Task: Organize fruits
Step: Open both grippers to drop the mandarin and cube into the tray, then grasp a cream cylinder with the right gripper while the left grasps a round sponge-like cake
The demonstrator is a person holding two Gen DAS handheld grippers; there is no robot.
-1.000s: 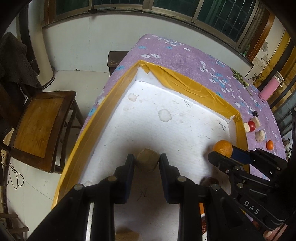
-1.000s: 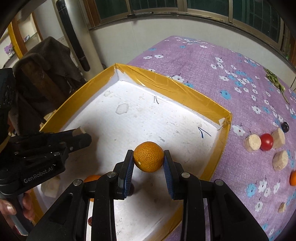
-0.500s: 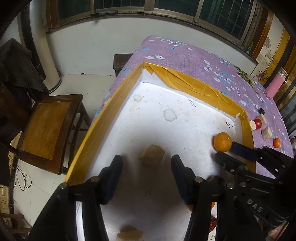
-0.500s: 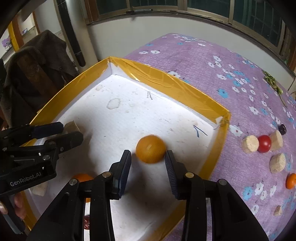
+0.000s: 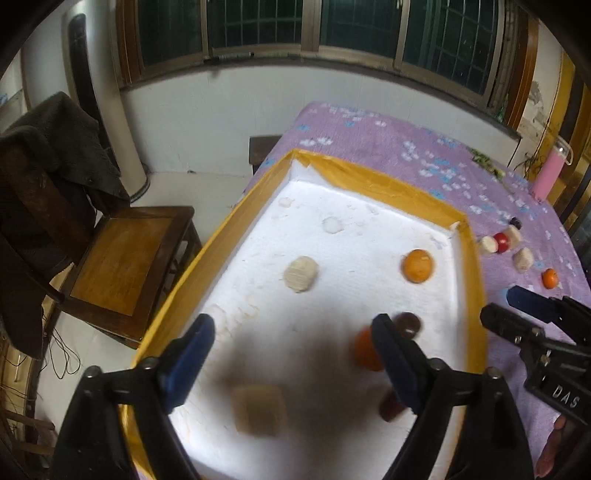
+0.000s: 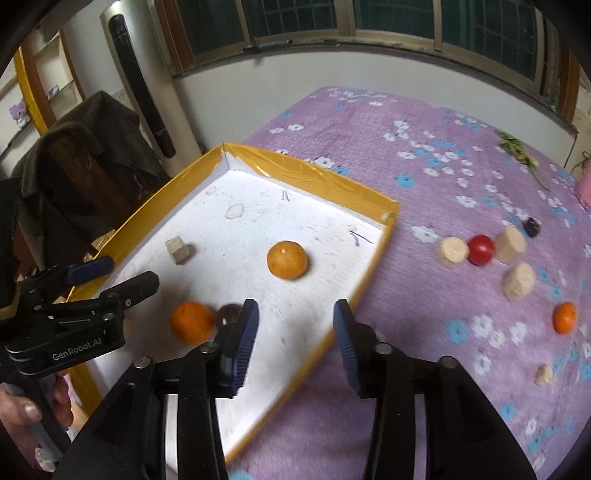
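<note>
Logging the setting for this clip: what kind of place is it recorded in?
Most likely a room in a home, not a lab. A table under a purple floral cloth holds the yellow-rimmed white tray; a wooden chair draped with a dark coat stands beside it, below barred windows.

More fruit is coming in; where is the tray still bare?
Bare: the tray's far end beyond the pale chunk and orange, and the strip along its right wall. Crowded: the near-left, around the second orange.
</note>
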